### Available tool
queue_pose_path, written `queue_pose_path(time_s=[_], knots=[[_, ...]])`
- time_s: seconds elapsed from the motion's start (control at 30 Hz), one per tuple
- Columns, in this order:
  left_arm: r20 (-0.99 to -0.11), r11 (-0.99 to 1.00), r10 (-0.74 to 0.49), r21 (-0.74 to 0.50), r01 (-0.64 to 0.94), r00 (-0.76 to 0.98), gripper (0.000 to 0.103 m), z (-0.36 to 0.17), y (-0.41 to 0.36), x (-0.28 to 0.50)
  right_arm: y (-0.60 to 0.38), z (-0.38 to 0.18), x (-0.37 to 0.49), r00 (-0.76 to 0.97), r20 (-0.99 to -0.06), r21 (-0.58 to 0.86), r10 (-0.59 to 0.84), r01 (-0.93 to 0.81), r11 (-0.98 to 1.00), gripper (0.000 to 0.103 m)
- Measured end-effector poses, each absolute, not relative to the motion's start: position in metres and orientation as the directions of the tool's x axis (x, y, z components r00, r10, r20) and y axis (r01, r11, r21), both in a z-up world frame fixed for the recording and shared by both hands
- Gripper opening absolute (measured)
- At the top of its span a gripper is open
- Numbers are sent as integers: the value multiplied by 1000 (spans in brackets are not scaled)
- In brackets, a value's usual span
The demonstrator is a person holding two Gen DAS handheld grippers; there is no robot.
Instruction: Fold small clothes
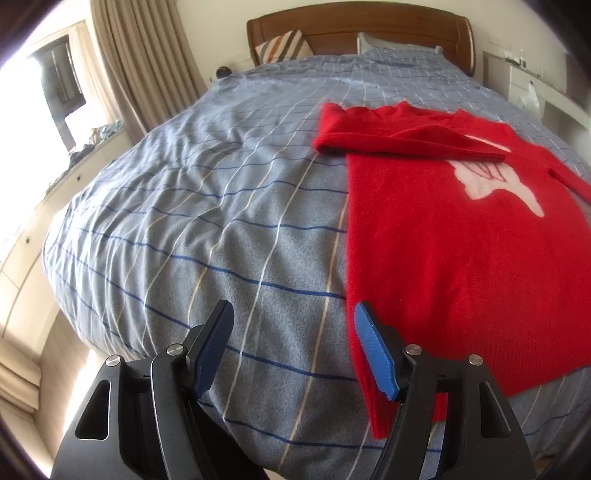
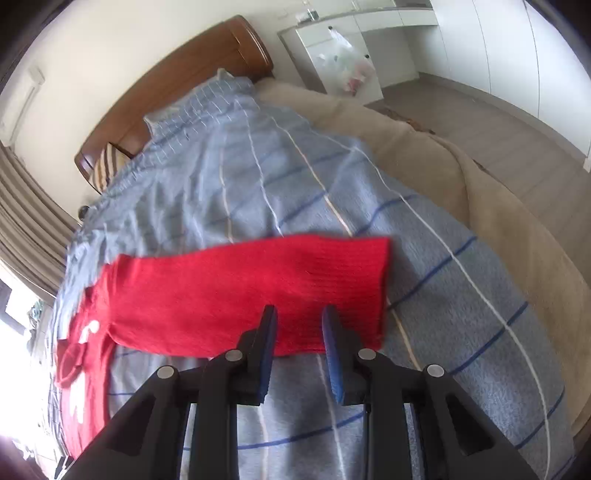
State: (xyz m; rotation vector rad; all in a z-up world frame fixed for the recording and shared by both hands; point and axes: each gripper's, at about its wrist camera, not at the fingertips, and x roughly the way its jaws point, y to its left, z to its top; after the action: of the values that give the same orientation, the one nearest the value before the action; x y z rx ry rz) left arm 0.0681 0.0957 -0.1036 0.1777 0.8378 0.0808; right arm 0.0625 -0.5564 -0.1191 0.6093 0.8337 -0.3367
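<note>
A red sweater (image 1: pixel 461 240) with a white figure (image 1: pixel 491 177) lies flat on the bed. One sleeve (image 1: pixel 406 136) is folded across its chest. My left gripper (image 1: pixel 293 310) is open by the sweater's near left edge; its right finger (image 1: pixel 373 347) is over the red knit, its left finger over the cover. In the right wrist view the other sleeve (image 2: pixel 258 288) stretches out flat to the right from the sweater's body (image 2: pixel 85 369). My right gripper (image 2: pixel 299 310) hovers over that sleeve's near edge, jaws a little apart, pads not pressing on the cloth.
The blue checked duvet (image 1: pixel 221 221) covers the bed, with a wooden headboard (image 1: pixel 362 26) and pillows at the far end. A beige blanket (image 2: pixel 480 184) lies along the right side. Curtains (image 1: pixel 147 55) hang at the left; white cabinets (image 2: pixel 332 55) stand at the right.
</note>
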Motion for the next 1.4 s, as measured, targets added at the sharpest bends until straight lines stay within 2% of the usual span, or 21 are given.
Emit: queue_pose_path(time_s=[0.07, 0.1, 0.2, 0.27, 0.33, 0.4, 0.47, 0.53, 0.63, 0.7, 0.77, 0.8, 0.83, 0.97, 1.07, 1.13, 1.23, 1.4], knots=[[-718, 978, 106, 200, 58, 688, 75, -84, 87, 65, -556, -123, 51, 639, -764, 353, -92, 532, 770, 24], [-705, 974, 80, 205, 94, 705, 80, -71, 81, 66, -553, -119, 44, 640, -757, 328, -132, 547, 770, 25], [-653, 949, -23, 225, 223, 757, 91, -32, 53, 81, -531, -100, 25, 663, -721, 270, -199, 534, 801, 32], [-659, 906, -125, 229, 356, 741, 91, -15, 23, 102, -510, -90, 13, 699, -689, 267, -191, 490, 830, 44], [-704, 830, -217, 231, 507, 676, 91, -14, -15, 128, -485, -84, 0, 730, -659, 249, -184, 442, 862, 49], [-725, 729, -231, 313, 609, 649, 91, -29, -55, 149, -461, -86, -9, 748, -639, 226, -177, 403, 887, 49], [-741, 629, -182, 417, 656, 646, 83, -55, -89, 168, -441, -93, -18, 762, -626, 219, -166, 377, 900, 49], [-776, 581, -128, 446, 681, 618, 67, -80, -109, 193, -426, -103, -28, 771, -616, 222, -162, 367, 903, 49], [-811, 580, -71, 439, 686, 580, 65, -107, -120, 224, -420, -109, -35, 771, -623, 269, -128, 365, 891, 49], [-819, 603, -81, 413, 682, 568, 63, -114, -124, 239, -417, -105, -37, 784, -603, 256, -145, 363, 896, 50], [-837, 642, -124, 342, 686, 533, 41, -113, -124, 250, -414, -107, -35, 783, -606, 241, -143, 351, 905, 50], [-853, 666, -144, 291, 687, 502, 9, -112, -123, 255, -413, -108, -33, 779, -613, 243, -134, 347, 906, 50], [-861, 691, -151, 260, 674, 486, 3, -110, -122, 260, -412, -110, -31, 775, -619, 244, -127, 344, 907, 50], [-813, 804, -207, 176, 568, 545, 3, -81, -91, 266, -407, -110, -28, 777, -615, 221, -134, 333, 916, 50], [-759, 913, -200, 84, 398, 620, 3, -44, -25, 281, -403, -110, -28, 776, -615, 204, -137, 325, 923, 50], [-729, 970, -140, 34, 239, 670, 3, -26, 34, 292, -401, -110, -28, 775, -617, 197, -138, 322, 926, 50], [-710, 999, 30, 12, -31, 703, 3, -15, 128, 299, -400, -111, -26, 772, -622, 195, -135, 319, 928, 50], [-737, 930, 288, 63, -362, 612, 3, -45, 241, 293, -395, -115, -22, 760, -636, 179, -136, 317, 932, 50]])
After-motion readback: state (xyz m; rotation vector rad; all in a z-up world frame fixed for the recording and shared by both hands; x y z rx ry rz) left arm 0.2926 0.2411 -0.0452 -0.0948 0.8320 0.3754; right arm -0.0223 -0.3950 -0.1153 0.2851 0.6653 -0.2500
